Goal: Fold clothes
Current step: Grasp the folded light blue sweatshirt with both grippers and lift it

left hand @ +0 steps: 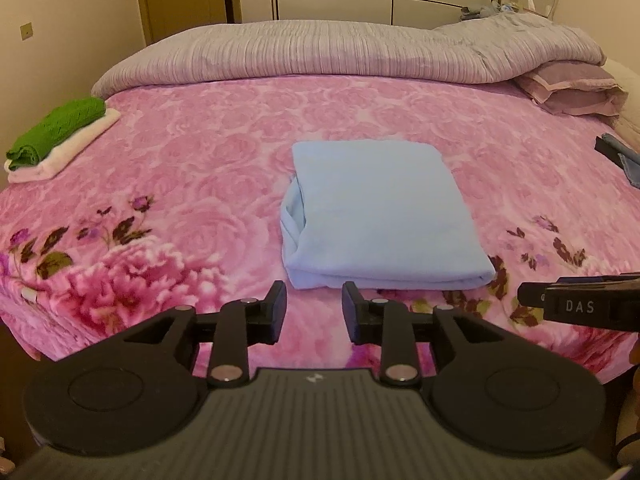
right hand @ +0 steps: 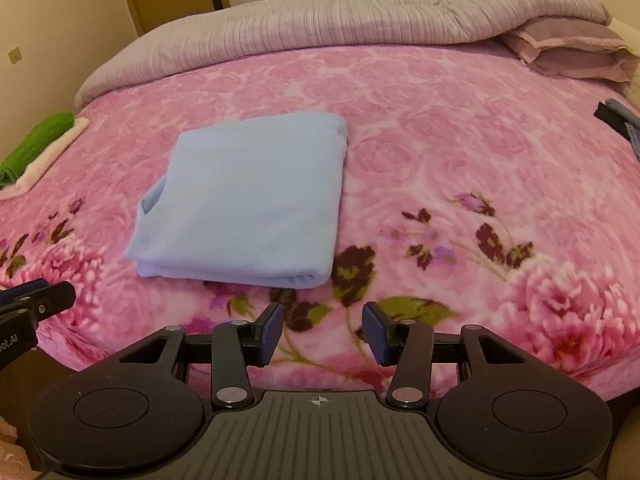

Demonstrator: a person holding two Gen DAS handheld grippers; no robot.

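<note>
Both the left tongs point(left hand: 314, 312) and the right tongs point(right hand: 323, 334) tilt downward, jaws parted and holding nothing.

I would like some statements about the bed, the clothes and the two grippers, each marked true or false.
1. The light blue garment lies folded on the pink floral blanket. True.
2. The left gripper is clamped on the blue garment. False: its jaws stand apart with nothing between them, short of the garment's near edge.
3. A green folded item rests on top of a white one near the bed's left edge. True.
4. The right gripper holds a pillow. False: it is open and empty, above the blanket.
5. The striped grey quilt covers the blue garment. False: it lies bunched at the far side of the bed.
</note>
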